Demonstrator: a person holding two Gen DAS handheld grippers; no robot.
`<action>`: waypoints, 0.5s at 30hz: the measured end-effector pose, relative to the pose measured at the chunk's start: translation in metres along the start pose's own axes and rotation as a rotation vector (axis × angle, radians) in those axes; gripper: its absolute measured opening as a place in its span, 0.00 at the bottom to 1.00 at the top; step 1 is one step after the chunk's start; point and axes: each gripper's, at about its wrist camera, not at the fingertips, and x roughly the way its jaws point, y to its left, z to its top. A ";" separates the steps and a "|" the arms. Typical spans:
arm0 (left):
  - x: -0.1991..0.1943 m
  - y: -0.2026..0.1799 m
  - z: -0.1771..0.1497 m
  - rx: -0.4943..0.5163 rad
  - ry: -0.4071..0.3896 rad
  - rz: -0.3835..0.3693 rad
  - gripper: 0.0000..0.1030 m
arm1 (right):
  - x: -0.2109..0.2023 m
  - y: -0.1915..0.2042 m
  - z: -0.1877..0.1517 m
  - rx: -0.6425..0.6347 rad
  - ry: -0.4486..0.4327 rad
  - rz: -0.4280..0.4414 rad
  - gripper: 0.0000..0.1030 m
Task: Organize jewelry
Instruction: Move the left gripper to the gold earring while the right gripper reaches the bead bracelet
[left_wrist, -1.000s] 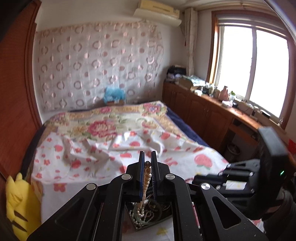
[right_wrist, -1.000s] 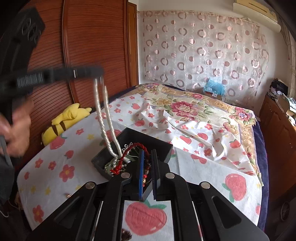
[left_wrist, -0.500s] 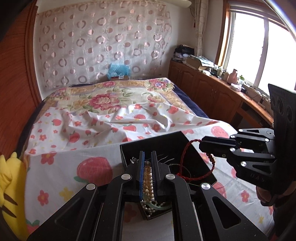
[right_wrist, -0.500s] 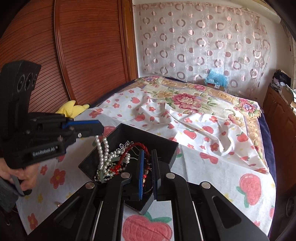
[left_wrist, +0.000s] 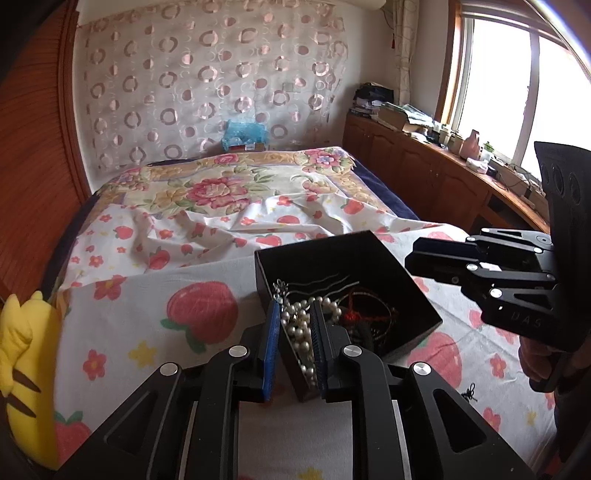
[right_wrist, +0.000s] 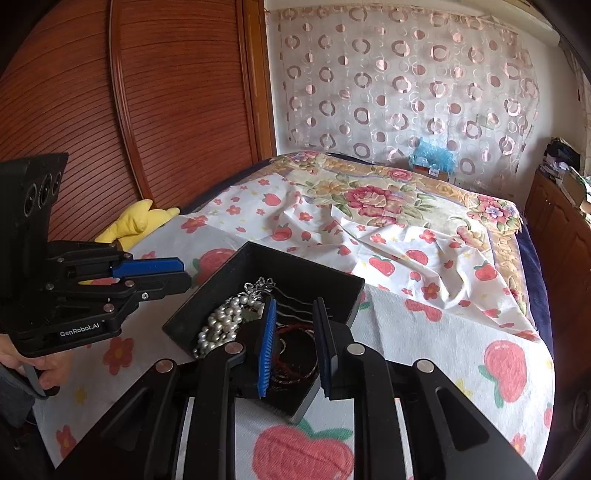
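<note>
Both sets of jaws are opening. Left gripper (left_wrist: 294, 341) — pads parted, the pearl necklace (left_wrist: 301, 332) lies loose between them, heaped in the near corner of the black box (left_wrist: 373, 254); I can't tell whether a pad touches it. Right gripper (right_wrist: 294, 343) — pads further apart, over the box's other half, with the red cord bracelet (right_wrist: 295, 332) and dark bangles below the gap, nothing pinched.

From the right wrist view, pearls (right_wrist: 221, 325) sit on the box's left side, a silver bow-shaped piece (right_wrist: 260, 285) at their far end, thin wavy hairpins (left_wrist: 321, 282) by the far wall. Left gripper body (right_wrist: 74, 295) just beside the box's (right_wrist: 295, 266) left edge, a hand (right_wrist: 44, 369) under it.

Box rests on the strawberry-print sheet (left_wrist: 199, 314) over the bed. Yellow plush toy (left_wrist: 20, 369) at the sheet's left edge, wooden wardrobe door (right_wrist: 147, 110) behind it, circle-pattern curtain (left_wrist: 207, 85) on the far wall.
</note>
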 end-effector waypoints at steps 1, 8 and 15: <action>-0.002 0.000 -0.004 -0.001 0.002 0.001 0.16 | -0.003 0.004 -0.004 -0.002 -0.002 -0.001 0.22; -0.018 -0.003 -0.031 -0.009 0.011 0.017 0.24 | -0.022 0.015 -0.031 0.005 -0.008 -0.019 0.22; -0.031 -0.007 -0.064 -0.012 0.029 0.025 0.31 | -0.035 0.019 -0.074 0.022 0.032 -0.046 0.25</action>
